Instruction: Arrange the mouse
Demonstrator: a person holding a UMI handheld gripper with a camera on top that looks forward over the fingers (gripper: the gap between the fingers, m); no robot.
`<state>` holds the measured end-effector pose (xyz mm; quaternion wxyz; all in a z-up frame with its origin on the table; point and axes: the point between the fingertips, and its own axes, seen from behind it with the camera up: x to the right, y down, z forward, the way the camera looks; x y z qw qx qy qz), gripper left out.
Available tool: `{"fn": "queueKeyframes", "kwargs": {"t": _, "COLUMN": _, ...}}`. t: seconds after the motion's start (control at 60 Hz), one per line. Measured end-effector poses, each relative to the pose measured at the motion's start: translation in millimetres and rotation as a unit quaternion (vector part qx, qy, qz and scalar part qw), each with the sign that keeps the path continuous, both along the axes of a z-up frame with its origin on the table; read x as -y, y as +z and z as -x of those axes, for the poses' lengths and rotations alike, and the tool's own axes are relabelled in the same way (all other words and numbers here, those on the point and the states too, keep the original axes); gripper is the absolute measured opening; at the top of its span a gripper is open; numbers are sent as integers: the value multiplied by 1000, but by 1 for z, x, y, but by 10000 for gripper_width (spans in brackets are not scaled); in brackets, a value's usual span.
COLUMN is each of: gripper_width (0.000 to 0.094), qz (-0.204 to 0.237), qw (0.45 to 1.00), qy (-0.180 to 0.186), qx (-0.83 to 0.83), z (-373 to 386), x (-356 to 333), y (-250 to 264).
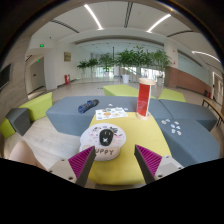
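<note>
A black mouse (106,135) lies on a round white mouse pad (104,143) with a cartoon face and lettering, set on a yellow table (135,135). My gripper (114,160) is open and empty. Its two fingers with magenta pads (82,160) stand apart just short of the pad, one at each side of its near edge. The mouse is just beyond the fingertips, a little to the left of the midline.
A red and white upright sign (144,97) stands at the table's far end. A white sheet (111,113) lies beyond the pad. Grey-blue seats (190,135) flank the table, with a dark object (88,105) on the left one. Potted plants (130,62) line the back.
</note>
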<state>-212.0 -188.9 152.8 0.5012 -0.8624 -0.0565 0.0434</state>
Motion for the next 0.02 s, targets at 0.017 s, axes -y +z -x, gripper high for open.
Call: {"fn": "queueKeyframes", "kwargs": {"t": 0.017, "gripper_width": 835, "qz": 2, "qw": 1000, "qy": 2, "qx": -5, "z": -1, "x": 0, "y": -3}}
